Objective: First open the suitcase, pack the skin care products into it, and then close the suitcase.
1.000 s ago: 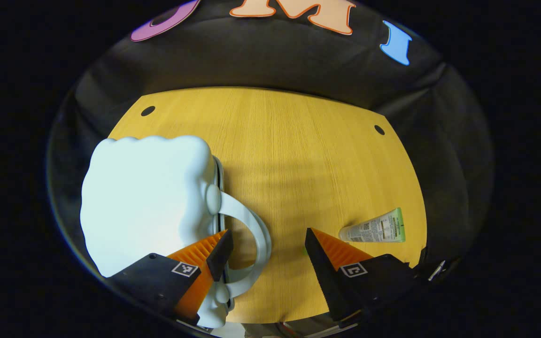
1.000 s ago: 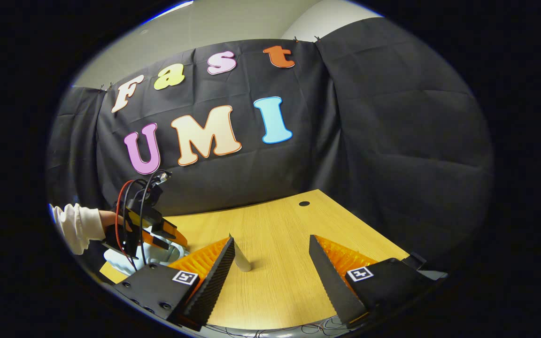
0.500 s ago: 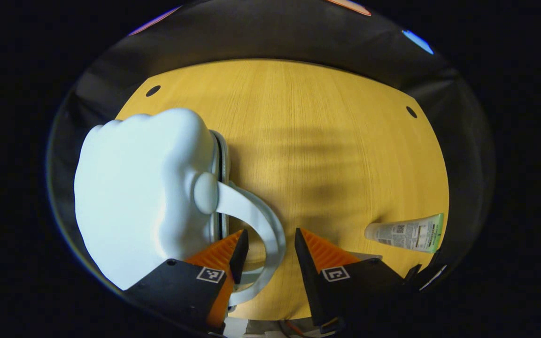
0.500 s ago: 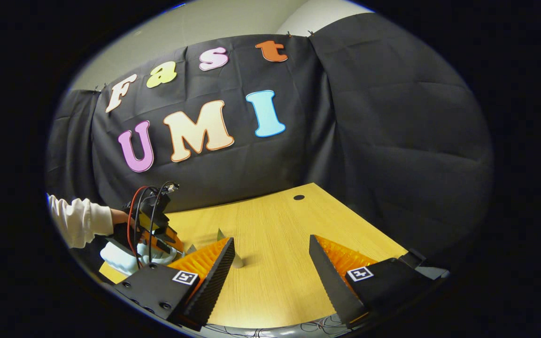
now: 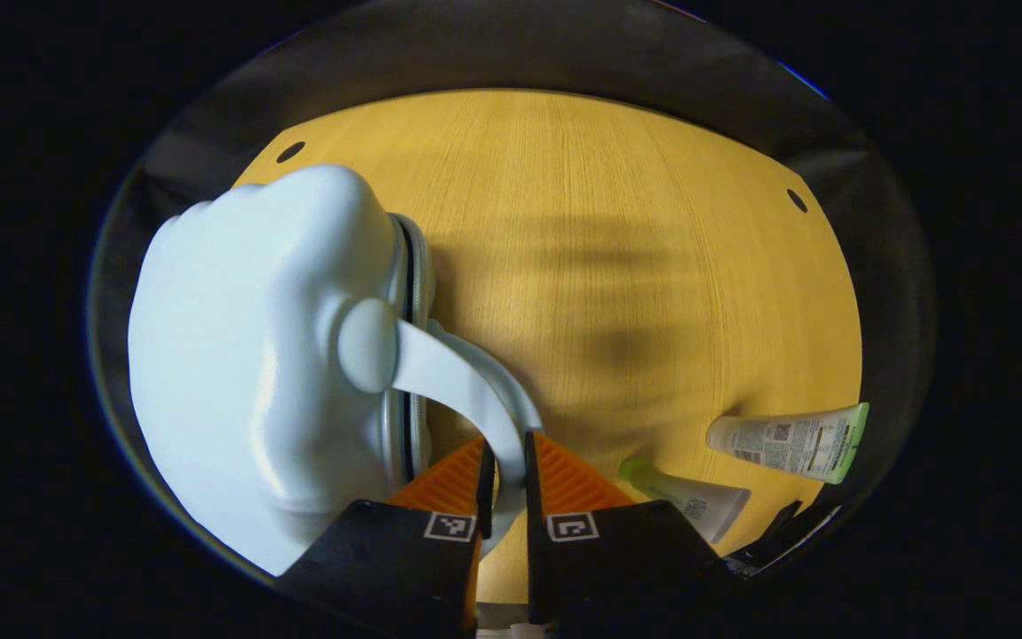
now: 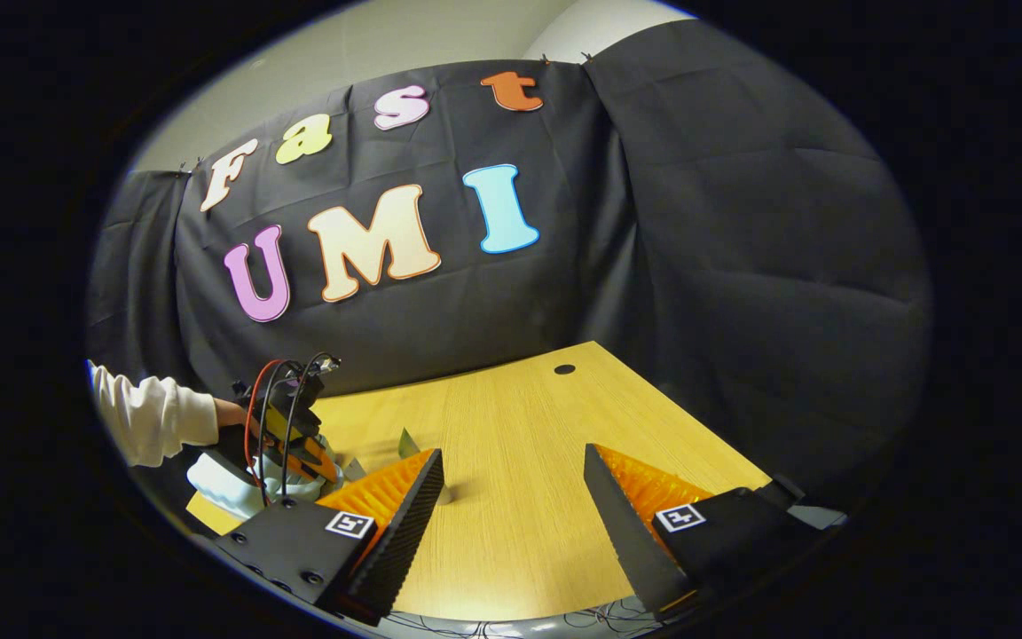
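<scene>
1. In the left gripper view, we are seeing the left gripper [image 5: 504,470] closing its orange ribbed fingers on the curved pale-blue handle [image 5: 467,390] of the small pale-blue moulded suitcase [image 5: 254,355]; both fingers are pressing on the handle.
2. The suitcase is lying closed on the left part of the yellow wooden table [image 5: 617,231].
3. Two skin care tubes are resting near the table's right edge: a white tube with a green end [image 5: 786,439] and a white tube with a green cap [image 5: 684,497], just beside each other.
4. In the right gripper view, the right gripper [image 6: 511,497] is hovering above the table with its fingers spread wide, holding nothing.
5. A white-sleeved hand [image 6: 227,413] is holding the left gripper at the suitcase.
</scene>
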Motion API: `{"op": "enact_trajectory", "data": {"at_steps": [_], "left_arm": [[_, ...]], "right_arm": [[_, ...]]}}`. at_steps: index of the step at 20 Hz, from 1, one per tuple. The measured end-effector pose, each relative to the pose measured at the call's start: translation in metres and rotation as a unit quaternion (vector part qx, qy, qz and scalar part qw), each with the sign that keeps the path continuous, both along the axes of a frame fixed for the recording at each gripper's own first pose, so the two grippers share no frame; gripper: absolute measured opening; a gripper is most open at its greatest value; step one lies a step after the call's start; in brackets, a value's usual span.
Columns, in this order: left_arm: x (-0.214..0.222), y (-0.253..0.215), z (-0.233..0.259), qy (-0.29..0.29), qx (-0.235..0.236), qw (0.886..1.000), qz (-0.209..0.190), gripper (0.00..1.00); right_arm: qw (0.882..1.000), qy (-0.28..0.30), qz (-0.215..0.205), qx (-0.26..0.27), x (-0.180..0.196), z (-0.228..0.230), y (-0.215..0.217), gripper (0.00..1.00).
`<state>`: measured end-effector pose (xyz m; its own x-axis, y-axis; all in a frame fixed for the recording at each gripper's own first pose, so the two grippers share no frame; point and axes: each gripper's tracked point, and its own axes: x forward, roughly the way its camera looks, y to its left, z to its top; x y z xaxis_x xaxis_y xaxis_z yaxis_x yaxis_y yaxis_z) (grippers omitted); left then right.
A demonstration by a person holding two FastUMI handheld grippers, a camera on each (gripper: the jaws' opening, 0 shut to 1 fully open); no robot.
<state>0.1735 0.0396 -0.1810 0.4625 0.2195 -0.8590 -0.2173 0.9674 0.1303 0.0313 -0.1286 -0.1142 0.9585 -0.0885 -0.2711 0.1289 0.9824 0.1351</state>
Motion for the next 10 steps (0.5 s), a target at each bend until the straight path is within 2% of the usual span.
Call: {"op": "enact_trajectory", "data": {"at_steps": [2, 5, 10], "left_arm": [[0.000, 0.001, -0.002, 0.002, 0.008, 1.000, 0.000, 0.10], [0.002, -0.002, 0.002, -0.028, -0.003, 0.999, 0.024, 0.01], [0.003, -0.007, 0.014, -0.052, 0.007, 0.998, 0.020, 0.00]], "right_arm": [[1.000, 0.004, 0.008, -0.002, -0.001, -0.003, -0.005, 0.99], [1.000, 0.003, 0.021, -0.012, -0.003, -0.007, -0.011, 0.99], [0.999, 0.012, 0.050, -0.015, 0.003, -0.012, -0.009, 0.99]]}}
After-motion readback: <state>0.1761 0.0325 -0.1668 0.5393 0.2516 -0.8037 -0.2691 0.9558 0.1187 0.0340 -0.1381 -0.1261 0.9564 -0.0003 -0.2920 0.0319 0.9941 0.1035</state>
